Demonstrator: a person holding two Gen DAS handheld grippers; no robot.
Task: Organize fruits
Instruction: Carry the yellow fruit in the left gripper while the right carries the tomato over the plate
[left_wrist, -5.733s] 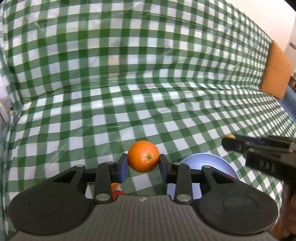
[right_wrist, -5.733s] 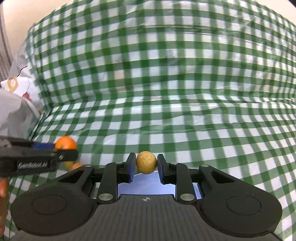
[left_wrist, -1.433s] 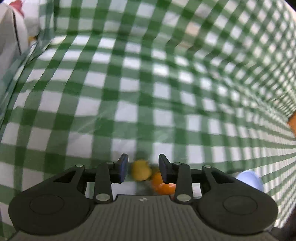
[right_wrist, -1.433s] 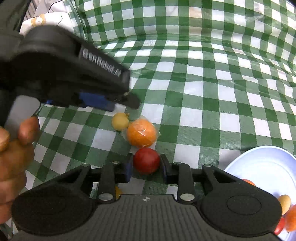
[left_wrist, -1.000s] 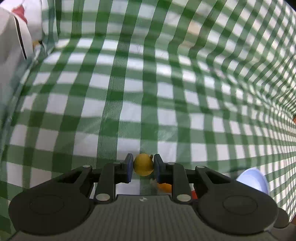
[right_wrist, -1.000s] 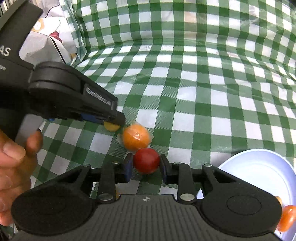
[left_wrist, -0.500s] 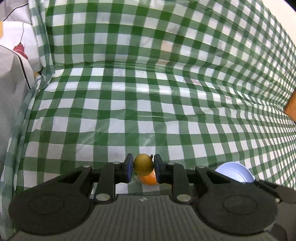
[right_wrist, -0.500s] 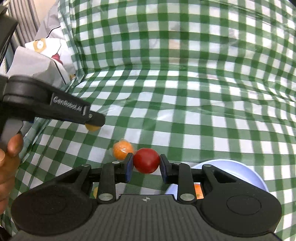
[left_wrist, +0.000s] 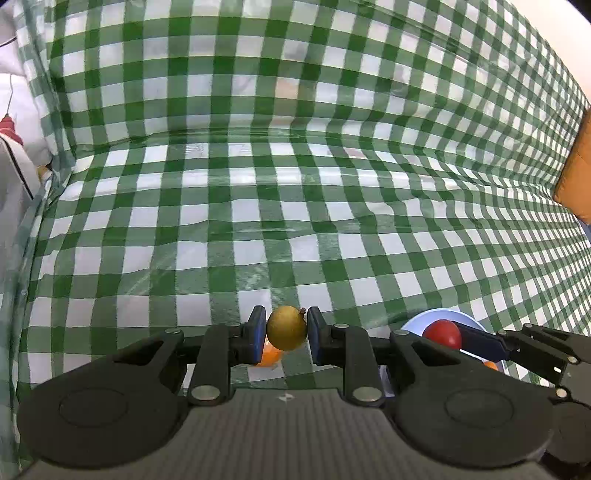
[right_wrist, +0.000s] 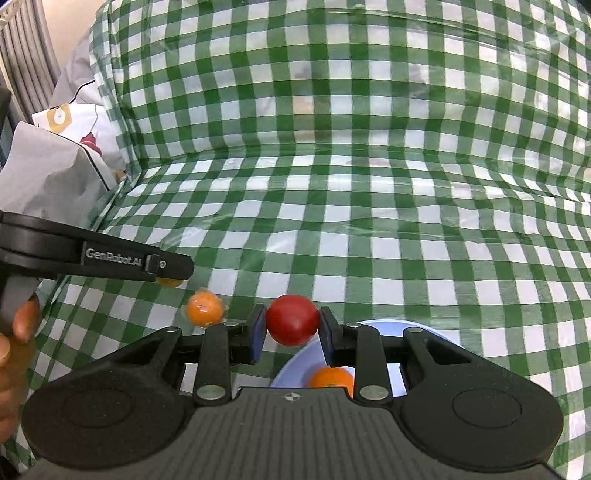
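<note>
My left gripper (left_wrist: 286, 334) is shut on a small yellow round fruit (left_wrist: 286, 328), held above the green checked cloth. My right gripper (right_wrist: 292, 325) is shut on a red tomato (right_wrist: 292, 319) over the near edge of the light blue plate (right_wrist: 432, 332). An orange fruit (right_wrist: 330, 376) lies on that plate under the right gripper. In the left wrist view the right gripper (left_wrist: 458, 338) holds the red tomato (left_wrist: 441, 332) above the blue plate (left_wrist: 413, 323). A wrapped orange fruit (right_wrist: 204, 308) lies on the cloth between the two grippers, partly hidden as the orange fruit (left_wrist: 271, 356) under my left fingers.
The green checked cloth (left_wrist: 295, 221) covers the seat and rises up the backrest behind. A grey and white printed bag (right_wrist: 55, 170) stands at the left. An orange cushion (left_wrist: 576, 173) leans at the far right. A hand (right_wrist: 14, 332) grips the left tool.
Both grippers have risen off the cloth with their fruits. The right one has carried the tomato rightward over the plate's edge; the wrapped orange stays on the cloth.
</note>
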